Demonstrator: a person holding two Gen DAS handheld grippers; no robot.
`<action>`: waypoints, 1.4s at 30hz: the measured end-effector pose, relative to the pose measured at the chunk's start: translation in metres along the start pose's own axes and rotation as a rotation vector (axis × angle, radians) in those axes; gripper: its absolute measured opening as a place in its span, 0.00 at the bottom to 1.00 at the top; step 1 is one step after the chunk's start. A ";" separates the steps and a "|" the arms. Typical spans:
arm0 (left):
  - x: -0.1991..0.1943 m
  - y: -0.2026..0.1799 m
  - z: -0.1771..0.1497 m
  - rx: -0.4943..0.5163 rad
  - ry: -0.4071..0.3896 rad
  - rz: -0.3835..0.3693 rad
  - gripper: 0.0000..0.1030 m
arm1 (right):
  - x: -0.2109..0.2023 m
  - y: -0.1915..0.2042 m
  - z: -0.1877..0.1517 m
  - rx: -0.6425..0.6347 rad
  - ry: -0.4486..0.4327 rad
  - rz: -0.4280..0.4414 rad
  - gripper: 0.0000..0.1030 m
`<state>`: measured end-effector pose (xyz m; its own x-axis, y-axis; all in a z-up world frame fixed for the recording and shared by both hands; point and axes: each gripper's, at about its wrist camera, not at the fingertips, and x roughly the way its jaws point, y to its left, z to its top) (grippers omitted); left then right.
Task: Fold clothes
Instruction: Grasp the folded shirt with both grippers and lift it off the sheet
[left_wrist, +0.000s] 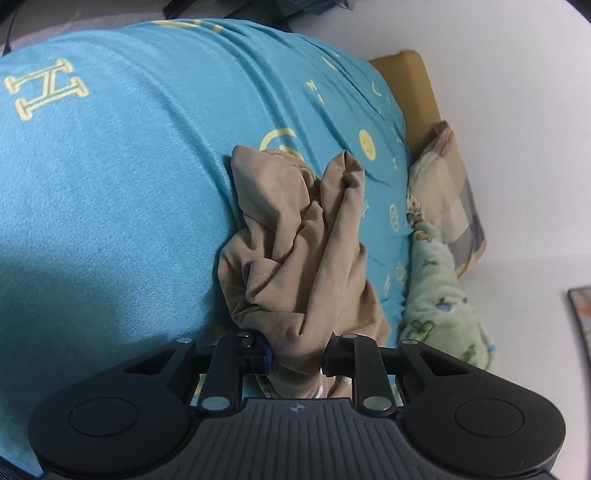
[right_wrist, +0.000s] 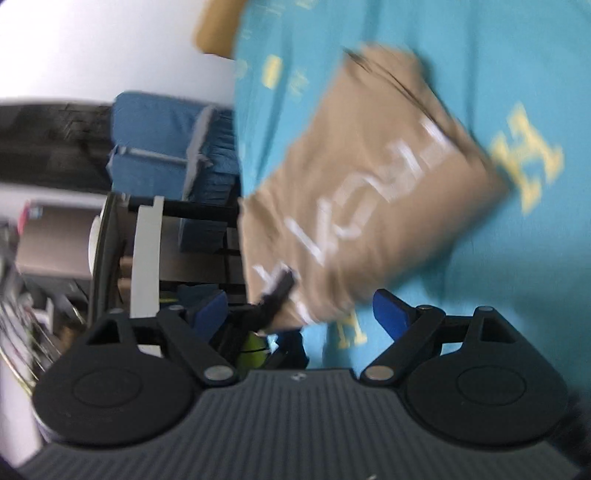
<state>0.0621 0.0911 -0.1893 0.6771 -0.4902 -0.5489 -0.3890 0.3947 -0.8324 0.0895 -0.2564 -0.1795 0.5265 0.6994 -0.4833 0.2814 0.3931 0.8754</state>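
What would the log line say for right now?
left tool: shut on tan garment | right tool: open, holding nothing | tan folded shirt: lying on teal blanket

A: What is the supporting surface?
B: A bed (left_wrist: 110, 184) under a turquoise cover with yellow motifs.
A: What lies on it?
B: A crumpled tan garment (left_wrist: 295, 251) mid-surface; a green fleece blanket (left_wrist: 439, 317) and plaid pillow (left_wrist: 450, 184) along one edge.
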 end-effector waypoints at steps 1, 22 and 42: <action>-0.001 0.001 0.001 -0.010 -0.004 -0.010 0.22 | 0.003 -0.010 0.000 0.066 -0.008 -0.005 0.86; -0.071 -0.074 -0.029 0.071 0.083 -0.157 0.20 | -0.107 0.025 -0.011 -0.004 -0.374 0.028 0.20; 0.156 -0.432 -0.217 0.425 0.479 -0.342 0.21 | -0.410 0.037 0.179 -0.079 -0.803 -0.007 0.20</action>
<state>0.2005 -0.3246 0.0681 0.3311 -0.8887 -0.3172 0.1382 0.3782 -0.9154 0.0280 -0.6357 0.0527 0.9491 0.0662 -0.3079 0.2452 0.4584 0.8543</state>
